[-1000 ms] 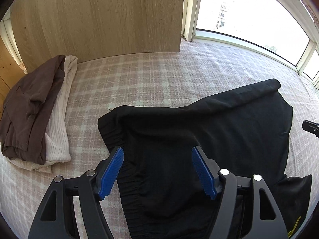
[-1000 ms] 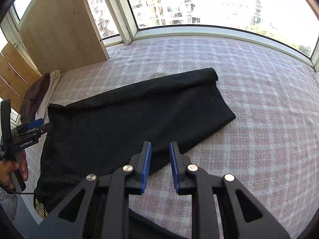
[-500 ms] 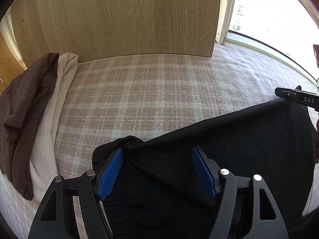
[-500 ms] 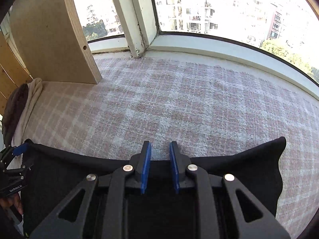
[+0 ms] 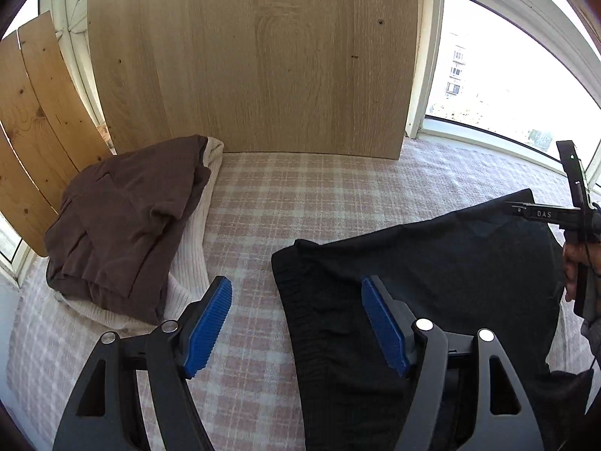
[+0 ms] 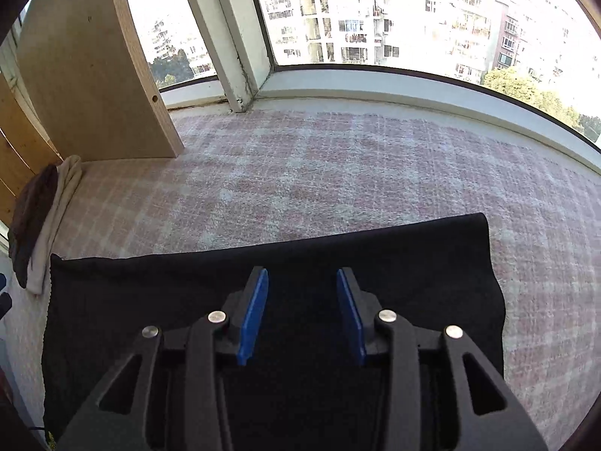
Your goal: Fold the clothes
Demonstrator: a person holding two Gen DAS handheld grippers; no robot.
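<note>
Left wrist view, left gripper [image 5: 296,325] and right gripper [image 6: 302,310] jaws wide, black garment [image 5: 450,263] edge beside.

Each view looks forward between its own blue fingers, low and close over the plaid blanket [image 5: 300,203]. The left wrist view faces the wooden board [image 5: 255,56]; the right wrist view faces the window [image 6: 413,18], with that board at its left edge. Both share the black garment [image 5: 432,263] and the folded pile [image 6: 33,221] beside the board.
</note>
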